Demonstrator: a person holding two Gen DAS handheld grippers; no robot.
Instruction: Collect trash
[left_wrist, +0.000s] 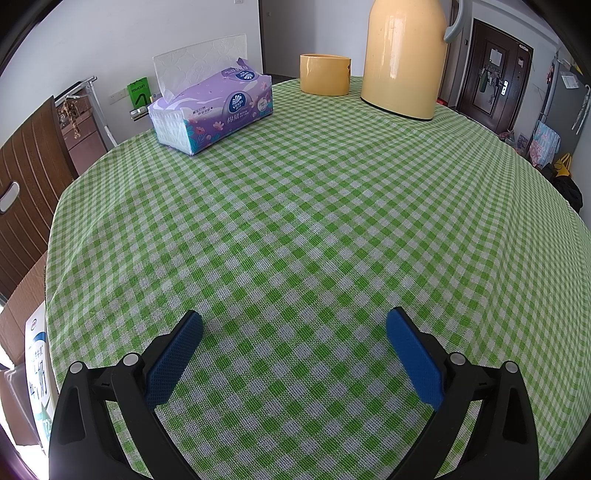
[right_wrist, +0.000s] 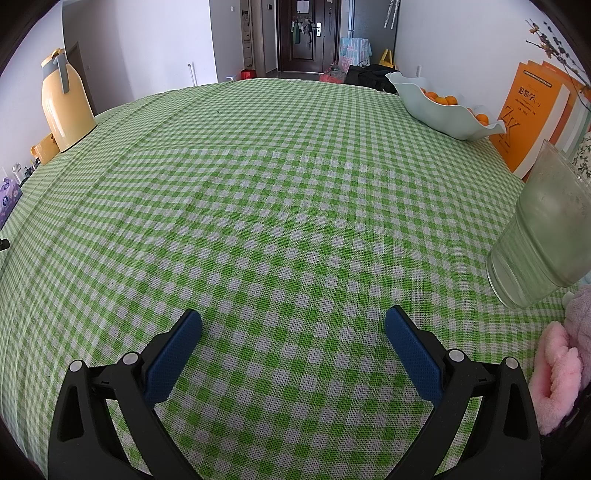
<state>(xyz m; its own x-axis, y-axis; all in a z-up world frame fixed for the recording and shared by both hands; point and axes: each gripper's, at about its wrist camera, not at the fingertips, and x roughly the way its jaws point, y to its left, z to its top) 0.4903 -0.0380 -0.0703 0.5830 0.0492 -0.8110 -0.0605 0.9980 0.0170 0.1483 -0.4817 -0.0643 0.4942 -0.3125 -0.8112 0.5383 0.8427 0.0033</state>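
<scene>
left wrist view: our left gripper (left_wrist: 294, 325) hangs spread and empty over the green checked tablecloth (left_wrist: 314, 206); purple tissue pack (left_wrist: 212, 110) far left; our right gripper (right_wrist: 293, 324) likewise agape.

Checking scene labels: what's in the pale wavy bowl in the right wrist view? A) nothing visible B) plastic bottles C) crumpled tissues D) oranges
D: round oranges show above the rim of the pale wavy bowl, at the far right of the green checked tablecloth.
</scene>
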